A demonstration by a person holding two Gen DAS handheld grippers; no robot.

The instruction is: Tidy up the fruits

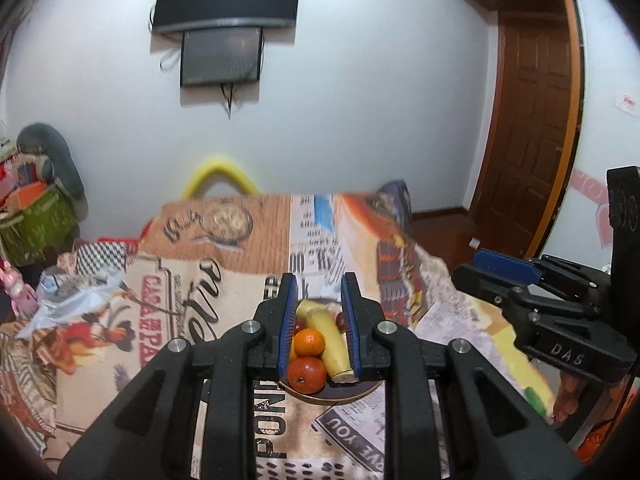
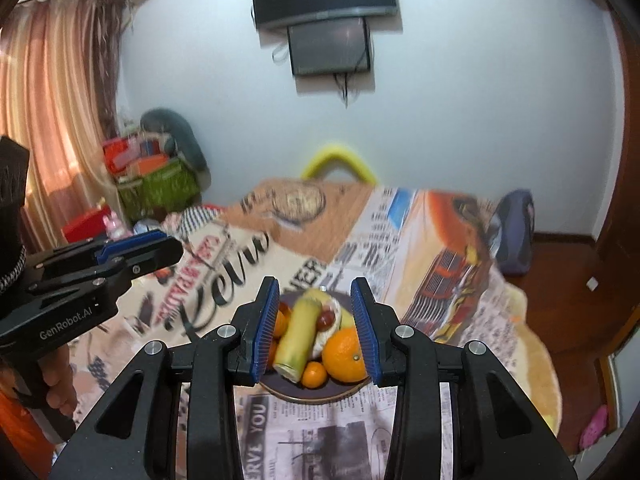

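A dark plate (image 1: pixel 352 394) (image 2: pixel 344 394) of fruit sits on the table. It holds a banana (image 1: pixel 328 336) (image 2: pixel 298 338), oranges (image 1: pixel 309 341) (image 2: pixel 345 354), a red-orange fruit (image 1: pixel 307 374), a small tangerine (image 2: pixel 314 374) and dark grapes (image 2: pixel 326 320). My left gripper (image 1: pixel 319 316) is open and empty, above and in front of the plate. My right gripper (image 2: pixel 316 320) is open and empty, also framing the plate. Each gripper shows in the other's view, the right one at the right (image 1: pixel 504 268) and the left one at the left (image 2: pixel 132 248).
The table carries a printed newspaper-pattern cloth (image 1: pixel 200 304) (image 2: pixel 420 248). A yellow chair back (image 1: pixel 220 178) stands behind it. A green basket of clutter (image 2: pixel 160 188) is at the far left, a dark bag (image 2: pixel 516 232) at the right, a door (image 1: pixel 532 140) beyond.
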